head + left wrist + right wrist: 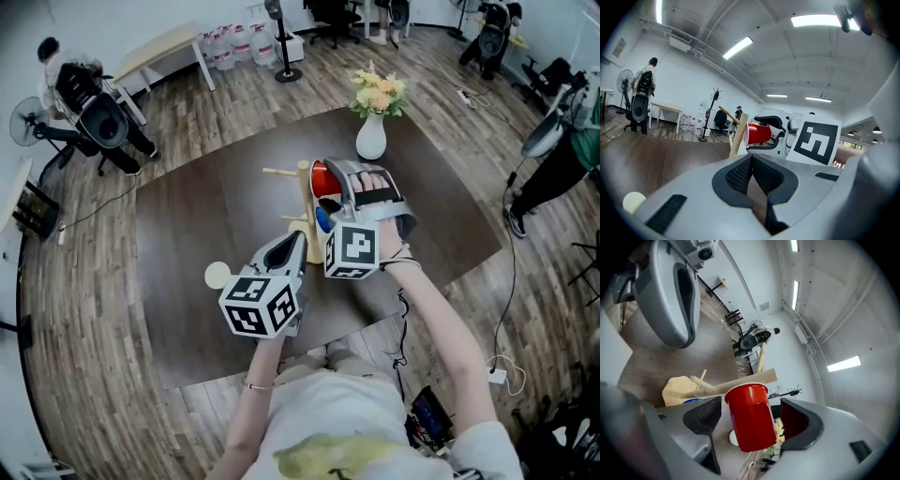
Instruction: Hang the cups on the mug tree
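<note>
The red cup (749, 420) is seen between the widely parted jaws of the right tool (751, 417), with neither pad pressed on it. Its long axis is laid along the jaws, mouth toward the mug tree (740, 380) ahead. The left tool (752, 176), closed and empty, is held back over the counter (187, 234).

Your mug tree (302, 202) stands in the middle of the bench (187, 225). The vase (371, 139) is behind it, to the right. A cup (748, 427) sits between the jaws of your right hand-held gripper (751, 418), by the tree, maybe on a peg. Your left hand-held gripper (296, 246) is in front, a little disc (217, 275) left of it.
</note>
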### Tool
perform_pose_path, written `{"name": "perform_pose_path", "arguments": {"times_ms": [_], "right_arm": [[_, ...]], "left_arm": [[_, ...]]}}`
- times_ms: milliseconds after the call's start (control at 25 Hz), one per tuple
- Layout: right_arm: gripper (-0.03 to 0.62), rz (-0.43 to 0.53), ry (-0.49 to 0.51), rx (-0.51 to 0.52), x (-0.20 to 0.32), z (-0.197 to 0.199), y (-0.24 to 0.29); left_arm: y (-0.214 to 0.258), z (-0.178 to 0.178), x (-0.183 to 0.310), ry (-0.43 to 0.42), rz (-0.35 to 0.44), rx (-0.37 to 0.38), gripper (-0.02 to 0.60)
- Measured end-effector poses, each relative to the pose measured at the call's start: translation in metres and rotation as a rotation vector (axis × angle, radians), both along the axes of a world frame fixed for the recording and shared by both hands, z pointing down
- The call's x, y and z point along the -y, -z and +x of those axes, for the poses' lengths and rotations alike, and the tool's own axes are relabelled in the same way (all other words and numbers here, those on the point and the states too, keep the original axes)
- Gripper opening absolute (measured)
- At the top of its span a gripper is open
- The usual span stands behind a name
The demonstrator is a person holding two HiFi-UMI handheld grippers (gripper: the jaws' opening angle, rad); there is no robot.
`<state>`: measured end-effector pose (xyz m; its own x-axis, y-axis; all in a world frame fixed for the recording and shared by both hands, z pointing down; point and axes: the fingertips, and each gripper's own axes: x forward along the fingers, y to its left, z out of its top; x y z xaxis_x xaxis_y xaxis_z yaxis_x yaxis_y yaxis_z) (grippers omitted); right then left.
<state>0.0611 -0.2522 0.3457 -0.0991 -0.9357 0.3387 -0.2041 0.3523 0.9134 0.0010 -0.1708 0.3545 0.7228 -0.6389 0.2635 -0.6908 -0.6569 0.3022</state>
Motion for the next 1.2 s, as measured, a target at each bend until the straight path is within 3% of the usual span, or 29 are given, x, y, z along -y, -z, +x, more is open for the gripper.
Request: {"name": "perform_pose_path", "arguments": {"times_ms": [720,880,1200], "right_arm": [[0.355,0.063,0.091,0.108,-0.029,-0.020,0.015],[0.213,0.106,0.107,0.149,-0.040,-0.024,0.021],[0.072,0.107,0.147,0.269,-0.053,-0.038,0.020]], "left_arm": [[-0.003,-0.006,-0.013,0.039,0.003,-0.004,0.023],[-0.004,-0.011,-0.020,0.064,0.007,-0.002,0.023],[-0.015,-0.035,-0.025,0.157,0.012,0.026,0.023]]}}
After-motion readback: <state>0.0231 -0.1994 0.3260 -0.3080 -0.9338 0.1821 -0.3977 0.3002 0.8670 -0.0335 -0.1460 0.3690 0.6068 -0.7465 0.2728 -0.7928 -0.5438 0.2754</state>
